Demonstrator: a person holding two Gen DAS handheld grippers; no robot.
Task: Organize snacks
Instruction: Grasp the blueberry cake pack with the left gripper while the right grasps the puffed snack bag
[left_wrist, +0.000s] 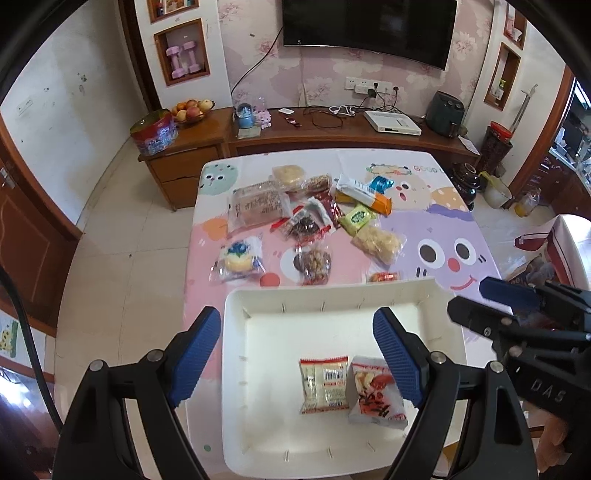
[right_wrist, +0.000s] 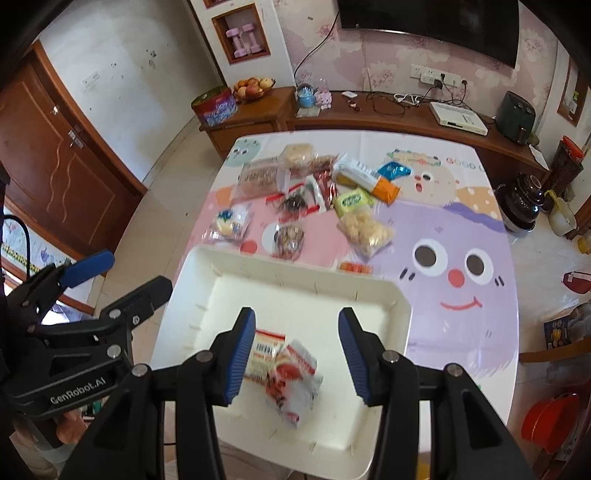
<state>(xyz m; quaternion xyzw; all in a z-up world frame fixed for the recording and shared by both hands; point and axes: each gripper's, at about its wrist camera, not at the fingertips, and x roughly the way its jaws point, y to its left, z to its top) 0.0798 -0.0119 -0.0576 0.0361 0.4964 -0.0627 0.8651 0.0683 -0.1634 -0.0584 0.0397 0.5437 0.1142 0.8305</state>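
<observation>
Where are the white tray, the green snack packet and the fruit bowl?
white tray (left_wrist: 236, 369), left wrist view, its left wall.
green snack packet (left_wrist: 357, 218), left wrist view, its middle.
fruit bowl (right_wrist: 254, 88), right wrist view, the fruit.

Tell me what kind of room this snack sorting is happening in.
Most likely a home living room: a wall-mounted television hangs over a long wooden cabinet that carries a fruit bowl, and the snacks lie on a table under a cartoon cloth.
</observation>
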